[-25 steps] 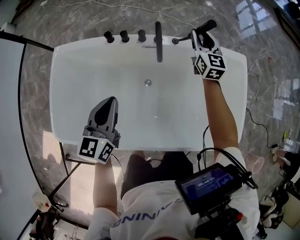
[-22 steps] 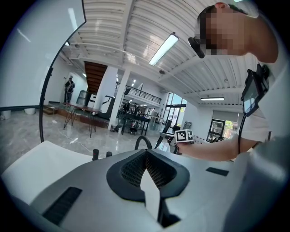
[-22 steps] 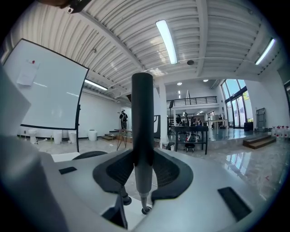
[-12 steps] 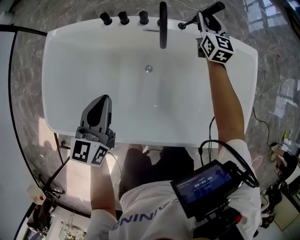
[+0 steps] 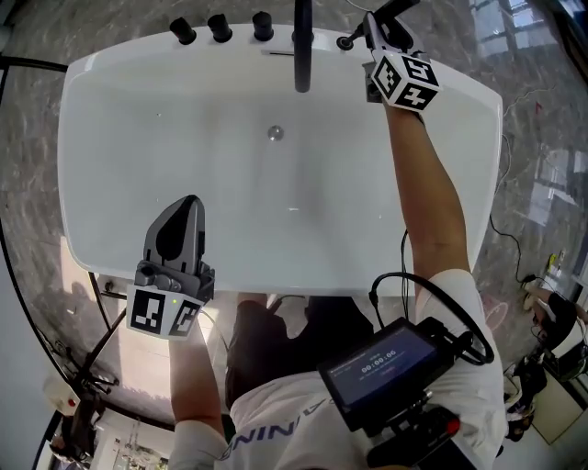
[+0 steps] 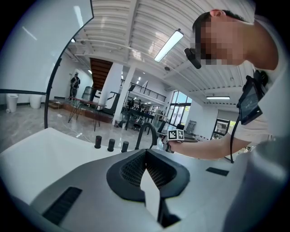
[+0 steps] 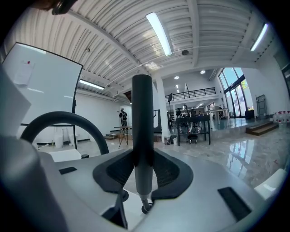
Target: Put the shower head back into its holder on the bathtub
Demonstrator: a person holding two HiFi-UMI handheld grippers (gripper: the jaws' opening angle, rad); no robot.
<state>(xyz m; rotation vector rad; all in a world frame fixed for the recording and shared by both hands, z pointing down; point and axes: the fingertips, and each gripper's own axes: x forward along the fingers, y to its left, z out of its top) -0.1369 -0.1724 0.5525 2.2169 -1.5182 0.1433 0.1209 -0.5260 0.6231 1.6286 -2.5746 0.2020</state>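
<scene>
My left gripper [image 5: 190, 206] hovers over the near left of the bathtub [image 5: 129, 110], jaws shut together on nothing, pointing to the far side. My right arm stretches to the far right rim, where my right gripper [image 5: 372, 32] is clamped on the shower head [image 5: 395, 8].

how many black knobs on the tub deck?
3, in a row on the bathtub far rim, left of the spout: left knob, middle knob, right knob. None look hidden.
</scene>
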